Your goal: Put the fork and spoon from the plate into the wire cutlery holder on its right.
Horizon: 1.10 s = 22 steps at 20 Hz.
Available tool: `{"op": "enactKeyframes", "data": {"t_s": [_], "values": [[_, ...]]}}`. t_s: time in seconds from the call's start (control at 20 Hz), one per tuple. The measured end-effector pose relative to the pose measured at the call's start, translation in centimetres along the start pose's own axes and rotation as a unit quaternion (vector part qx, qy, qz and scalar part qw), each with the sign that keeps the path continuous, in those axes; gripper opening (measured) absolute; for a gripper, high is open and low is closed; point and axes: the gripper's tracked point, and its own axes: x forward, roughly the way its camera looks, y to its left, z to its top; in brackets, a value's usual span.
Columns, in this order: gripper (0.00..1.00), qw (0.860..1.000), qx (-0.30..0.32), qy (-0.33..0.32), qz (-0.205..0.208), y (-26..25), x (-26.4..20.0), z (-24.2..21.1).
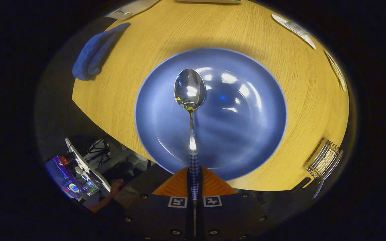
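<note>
Spoon (190, 92) clamped by its handle between the gripper (194, 182) fingers

Bowl pointing ahead, above the plate (256, 140); lifted clear for carrying; holder (325, 159) waits off right.

We see a lab-style recording booth: a wooden table (139, 67), lit monitors (64, 177) and cables on a desk below.
</note>
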Motion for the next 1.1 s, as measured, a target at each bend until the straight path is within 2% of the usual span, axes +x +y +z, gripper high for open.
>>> {"op": "enactKeyframes", "data": {"t_s": [0.55,1.1], "values": [[0.03,0.999,-0.017,0.012,-0.033,-5.7,-4.9,-4.5],[0.03,0.998,0.023,0.015,-0.054,-11.6,-9.7,-9.6]]}}
